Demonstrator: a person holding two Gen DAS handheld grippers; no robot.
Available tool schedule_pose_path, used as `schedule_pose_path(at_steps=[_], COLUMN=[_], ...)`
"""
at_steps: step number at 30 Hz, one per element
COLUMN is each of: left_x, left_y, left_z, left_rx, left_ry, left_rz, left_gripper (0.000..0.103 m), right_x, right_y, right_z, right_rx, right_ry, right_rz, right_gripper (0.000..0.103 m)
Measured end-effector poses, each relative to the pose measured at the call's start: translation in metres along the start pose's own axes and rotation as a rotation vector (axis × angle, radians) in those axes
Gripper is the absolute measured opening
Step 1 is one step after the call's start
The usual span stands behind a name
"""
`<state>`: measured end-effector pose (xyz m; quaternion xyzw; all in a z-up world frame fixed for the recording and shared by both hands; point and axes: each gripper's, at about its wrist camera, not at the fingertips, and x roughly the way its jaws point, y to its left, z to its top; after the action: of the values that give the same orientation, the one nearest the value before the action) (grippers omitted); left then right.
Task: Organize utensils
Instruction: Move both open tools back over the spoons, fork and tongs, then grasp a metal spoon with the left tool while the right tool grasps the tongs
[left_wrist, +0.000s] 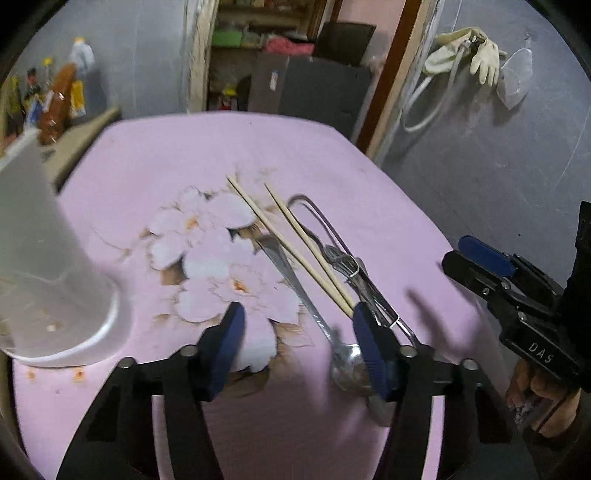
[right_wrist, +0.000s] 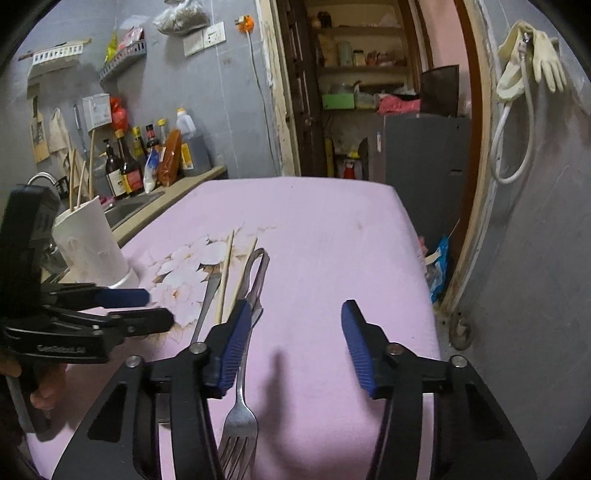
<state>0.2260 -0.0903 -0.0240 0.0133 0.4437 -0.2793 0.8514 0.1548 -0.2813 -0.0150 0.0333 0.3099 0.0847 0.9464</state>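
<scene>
On the pink flowered tablecloth (left_wrist: 207, 155) a loose bundle of utensils is laid, and every place below is reckoned from that bundle; it is made up of two wooden chopsticks (left_wrist: 295, 251), a metal spoon (left_wrist: 345, 363), a fork (right_wrist: 240, 424), metal tongs (left_wrist: 314, 214) and, as far as the blur allows, a small wire whisk (left_wrist: 345, 264); the pieces are seen lying side by side and partly crossing, with the chopsticks resting over the spoon's handle; how many further pieces lie beneath cannot be told. To the left of the bundle, well apart from it, a white utensil holder (right_wrist: 92, 243) is stood upright near the cloth's edge, and three chopsticks are seen standing in it in the right wrist view. The left gripper (left_wrist: 297, 343) is held just over the near end of the bundle, its blue pads spread apart with only cloth and the spoon's bowl between them; nothing is pinched, though one pad is seen close against the chopstick tips. The right gripper (right_wrist: 291, 343) is held to the right of the bundle, its fingers likewise parted and empty; its left pad lies over the fork's handle; whether it touches cannot be told. Beyond the bundle, bottles (right_wrist: 147, 158) are lined up on a counter by the grey wall.
</scene>
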Motion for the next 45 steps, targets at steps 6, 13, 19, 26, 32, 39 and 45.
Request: schedule_pose_path(at_steps=[6,13,19,26,32,39,45], left_x=[0.027,0.037,0.04,0.029,0.02,0.015,0.022], left_y=[0.001,-0.005,-0.005,0.01,0.015,0.019,0.016], left_z=[0.008,0.019,0.019,0.008,0.004,0.002,0.009], left_rx=[-0.033,0.013,0.048,0.032,0.035,0.018,0.042], left_ry=[0.12,0.144,0.144,0.14,0.128,0.135,0.167], left_rz=[-0.022,0.037,0.101,0.095,0.124,0.117,0.115], left_gripper=[0.026,0.022,0.008,0.006,0.006,0.007,0.008], right_x=[0.013,0.034,0.05,0.07,0.095,0.107,0.129], right_y=[-0.001,-0.004,-0.007,0.012,0.027,0.04,0.039], right_z=[0.005,0.011,0.013,0.021,0.024,0.031,0.045], right_rx=[-0.012,-0.008,0.022,-0.029,-0.093,-0.181,-0.173], right_ry=[0.043,0.096,0.146,0.198,0.271,0.297,0.36], right_rz=[0.019,0.053,0.093,0.144,0.137,0.08,0.083], right_gripper=[0.033,0.031,0.031,0.031,0.031,0.027,0.026])
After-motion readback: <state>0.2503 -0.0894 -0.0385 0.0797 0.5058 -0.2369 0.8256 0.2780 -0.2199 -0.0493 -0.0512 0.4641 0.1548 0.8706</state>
